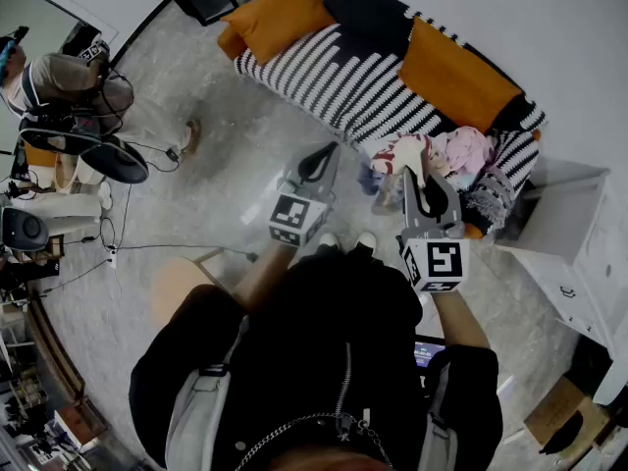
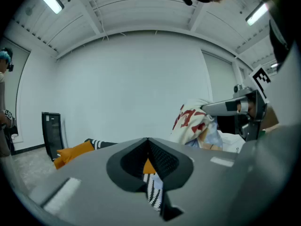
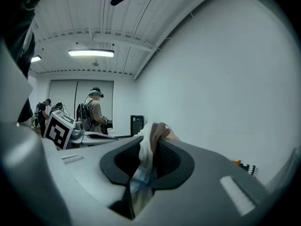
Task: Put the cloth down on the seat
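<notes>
Cloth: white with red print and a pale blue part [image 1: 391, 153]. It hangs from the right hand-held gripper [image 1: 412, 177], off the seat, out in front of the sofa's right end.
Right hand-held gripper: clamped on the cloth. A bunched fold runs up between the pads and spills over the tips.
Left hand-held gripper: [image 2: 148, 142] jaws together, nothing between them. It points at the sofa, left of the cloth and apart from it.
Seat: striped black and white [image 1: 334, 81], bare along the middle. Orange cushions [image 1: 280, 13] lean at the back.
Pile: other clothes [image 1: 471, 155] are heaped on the right end of the seat, just behind the hanging cloth.
Handling (judgement): light, limp and thin. It will drape and fold on itself, and it won't slip from the pads or be hurt by the pinch.
Hold point (judgement): the present pinch on a gathered fold looks enough for carrying. The left hand-held gripper could take a free edge if the cloth is to lie flat.
Step (judgement): cloth held, not yet laid down.
Risk (judgement): the hanging part may catch on the pile, so the bare stripes to the left look the cleaner spot.
</notes>
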Available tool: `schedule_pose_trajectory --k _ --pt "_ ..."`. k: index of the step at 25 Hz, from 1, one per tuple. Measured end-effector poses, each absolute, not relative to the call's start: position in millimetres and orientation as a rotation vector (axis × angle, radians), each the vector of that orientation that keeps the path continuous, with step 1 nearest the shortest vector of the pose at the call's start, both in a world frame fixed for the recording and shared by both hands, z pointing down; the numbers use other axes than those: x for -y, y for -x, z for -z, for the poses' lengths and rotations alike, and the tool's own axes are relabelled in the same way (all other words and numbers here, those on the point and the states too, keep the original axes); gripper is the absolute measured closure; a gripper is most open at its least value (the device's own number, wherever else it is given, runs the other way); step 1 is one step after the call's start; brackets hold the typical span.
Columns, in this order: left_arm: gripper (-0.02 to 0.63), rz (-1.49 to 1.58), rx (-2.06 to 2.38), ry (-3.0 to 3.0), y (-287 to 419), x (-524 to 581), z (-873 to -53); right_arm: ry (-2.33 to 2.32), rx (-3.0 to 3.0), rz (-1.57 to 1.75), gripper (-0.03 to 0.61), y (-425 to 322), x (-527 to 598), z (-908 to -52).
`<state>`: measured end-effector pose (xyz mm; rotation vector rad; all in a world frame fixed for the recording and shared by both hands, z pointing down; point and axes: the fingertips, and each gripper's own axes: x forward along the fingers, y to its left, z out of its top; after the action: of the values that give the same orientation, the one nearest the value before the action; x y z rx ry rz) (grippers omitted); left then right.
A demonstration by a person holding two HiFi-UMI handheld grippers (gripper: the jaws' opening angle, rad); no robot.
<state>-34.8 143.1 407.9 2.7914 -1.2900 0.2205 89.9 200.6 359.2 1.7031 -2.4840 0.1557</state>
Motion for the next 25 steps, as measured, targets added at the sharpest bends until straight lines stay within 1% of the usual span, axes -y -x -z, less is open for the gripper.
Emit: schedule_pose_trajectory --k 4,15,25 --pt "0.604 -0.219 1.287 -2.786 43.4 -141.7 -405.7 -1.698 2.522 -0.186 0.515 -75.8 -197.8 -356.0" --pt "0.604 -0.197 1.265 -2.786 38.0 -143.3 -405.1 -1.712 2.488 -0.210 0.514 -74.2 -202.9 -365.7" --pt "0.604 -0.180 1.136 -2.849 -1.9 -143.0 -394.7 -1.795 2.419 -0.227 0.512 -96.6 -208.9 -371.1"
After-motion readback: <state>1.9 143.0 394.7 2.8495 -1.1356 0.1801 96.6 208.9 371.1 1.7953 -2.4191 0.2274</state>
